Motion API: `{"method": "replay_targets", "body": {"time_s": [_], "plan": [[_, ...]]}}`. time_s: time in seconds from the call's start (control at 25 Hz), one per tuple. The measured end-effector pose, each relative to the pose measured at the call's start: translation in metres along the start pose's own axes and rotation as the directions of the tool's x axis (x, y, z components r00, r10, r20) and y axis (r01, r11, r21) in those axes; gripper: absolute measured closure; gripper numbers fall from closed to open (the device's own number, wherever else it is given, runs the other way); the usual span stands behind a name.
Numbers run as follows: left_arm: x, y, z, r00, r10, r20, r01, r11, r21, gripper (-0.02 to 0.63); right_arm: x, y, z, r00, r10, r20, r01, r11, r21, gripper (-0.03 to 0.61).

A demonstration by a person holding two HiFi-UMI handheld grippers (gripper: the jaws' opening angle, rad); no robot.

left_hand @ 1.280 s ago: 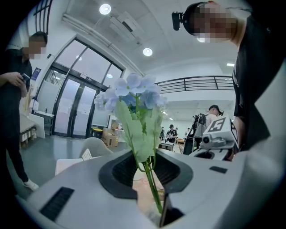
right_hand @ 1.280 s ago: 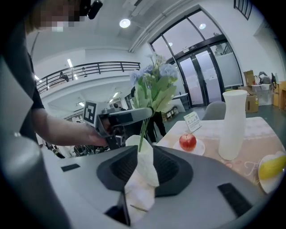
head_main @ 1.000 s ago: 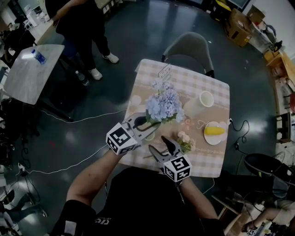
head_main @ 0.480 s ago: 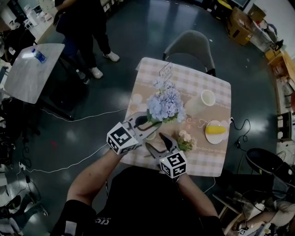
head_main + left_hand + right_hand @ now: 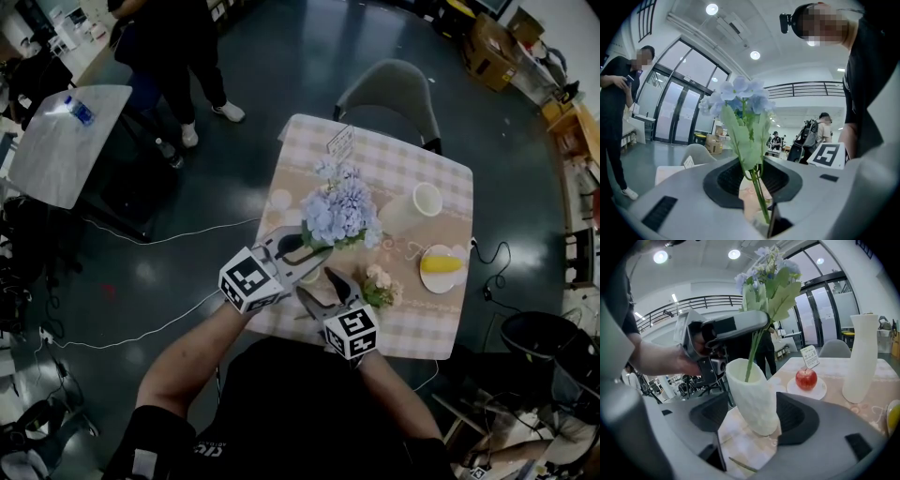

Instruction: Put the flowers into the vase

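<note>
Since a second ago, the right gripper (image 5: 315, 285) has drawn in closer to the left gripper (image 5: 319, 251), and its jaws have just been opening. They now stand wide and released, with the white textured vase (image 5: 752, 394) between them, and I see no pad pressing on it. The left gripper is clenched on the green stems (image 5: 758, 190) of the blue hydrangea (image 5: 339, 211), just above the vase mouth. The stem ends are already inside the vase and the flower head stands over it.

A second, smaller bunch of cream-pink flowers (image 5: 378, 284) lies on the checked table (image 5: 412, 323) just to the right of the vase, not yet placed. Beyond the vase stand a tall white vase (image 5: 862, 357) and a red apple (image 5: 806, 378) on a small plate (image 5: 820, 391).

Handling, as I judge it:
- **Hydrangea:** it looks light but top-heavy. The thin stems should flex, and the petals and leaves are soft and would crush. The right hold is on the bare stems below the leaves, where the left gripper has them now.
- **Vase:** it looks light and rigid, with a narrow foot, so a sideways pull from the stems could tip it. If I steady it, I would close on its lower body, where the dimpled surface should resist slipping.
- **Small bunch:** I would take it by its stems, which I judge point toward the vase, and never by the blooms.
</note>
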State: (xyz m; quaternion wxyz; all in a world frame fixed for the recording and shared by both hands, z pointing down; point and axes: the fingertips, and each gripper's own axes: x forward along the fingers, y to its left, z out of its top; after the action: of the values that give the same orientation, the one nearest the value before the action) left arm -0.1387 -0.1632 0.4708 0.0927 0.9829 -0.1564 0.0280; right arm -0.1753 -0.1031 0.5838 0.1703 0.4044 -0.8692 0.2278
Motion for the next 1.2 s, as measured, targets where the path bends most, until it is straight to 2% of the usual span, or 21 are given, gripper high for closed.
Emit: {"method": "replay_targets", "body": {"time_s": [1.2], "plan": [[-0.005, -0.004, -0.005, 0.998, -0.028, -0.048, 0.028, 1.000, 0.005, 0.512, 0.018, -0.002, -0.004, 1.000, -0.017, -0.024, 0.017, 1.000, -0.007, 0.268]]}}
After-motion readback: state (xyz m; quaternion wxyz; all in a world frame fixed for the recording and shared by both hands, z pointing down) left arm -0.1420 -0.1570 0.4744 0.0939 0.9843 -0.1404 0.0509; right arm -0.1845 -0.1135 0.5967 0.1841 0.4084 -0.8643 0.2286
